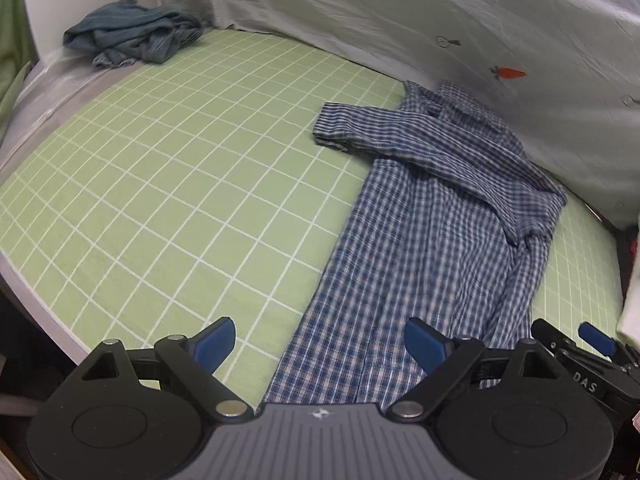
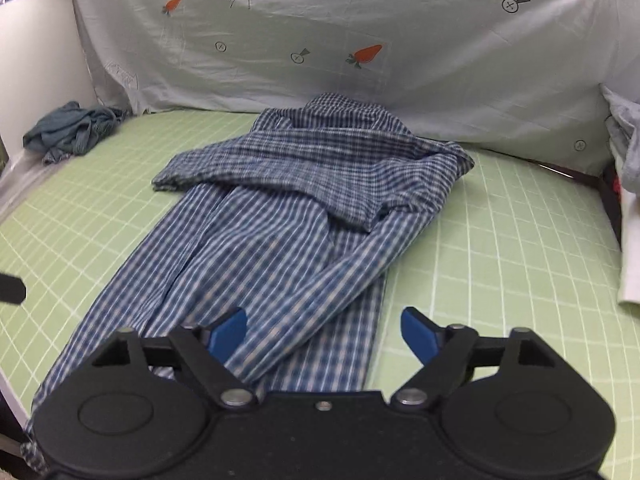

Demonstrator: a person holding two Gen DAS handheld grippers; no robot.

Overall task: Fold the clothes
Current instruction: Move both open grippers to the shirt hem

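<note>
Left wrist view: the left gripper (image 1: 320, 346) has its jaws spread wide, holding nothing. The near hem of the checked shirt (image 1: 424, 240) lies below and between the blue fingertips (image 1: 216, 340), reaching under the right-hand one, while the left-hand one is over bare green grid sheet (image 1: 168, 184). At the right edge, part of the right gripper (image 1: 592, 344) shows beside the hem.

In the right wrist view the right gripper (image 2: 322, 332) also has its jaws wide and empty. The shirt (image 2: 288, 232) lies flat on the sheet (image 2: 500, 248), its hem nearest; the left fingertip (image 2: 228, 330) is over the fabric, the right one over the sheet just beside the shirt's edge. One sleeve (image 2: 352, 264) crosses the body diagonally toward the jaws. Farther off, the other sleeve lies folded across the chest below the collar. Beyond, a crumpled teal garment (image 2: 68, 130) sits at the far left corner, and a pale carrot-print cloth (image 2: 360, 56) hangs behind.
</note>
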